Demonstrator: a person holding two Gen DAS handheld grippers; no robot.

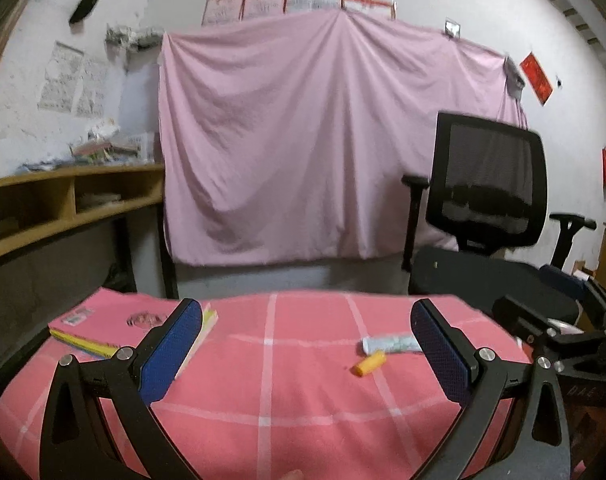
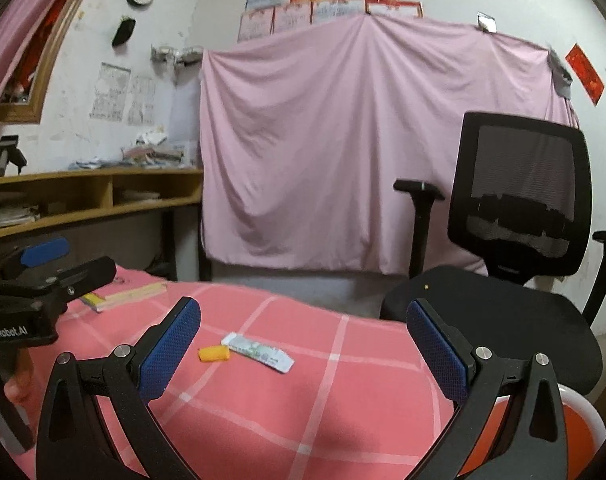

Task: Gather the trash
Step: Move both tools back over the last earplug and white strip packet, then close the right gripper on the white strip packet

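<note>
A small orange piece of trash [image 1: 369, 363] and a white wrapper [image 1: 390, 345] lie side by side on the pink checked tablecloth [image 1: 271, 400]. My left gripper [image 1: 307, 344] is open and empty, above the cloth, with the trash just inside its right finger. In the right wrist view the orange piece [image 2: 214, 353] and the wrapper [image 2: 260, 352] lie ahead between my fingers, nearer the left one. My right gripper [image 2: 303, 344] is open and empty. The left gripper's body [image 2: 31, 292] shows at that view's left edge.
A pink book [image 1: 131, 326] lies on the table's far left. A black office chair [image 1: 487, 216] stands at the right beyond the table. A red-and-white bin rim [image 2: 579, 420] shows low on the right. A wooden shelf [image 1: 63, 200] is at left and a pink sheet [image 1: 323, 140] hangs behind.
</note>
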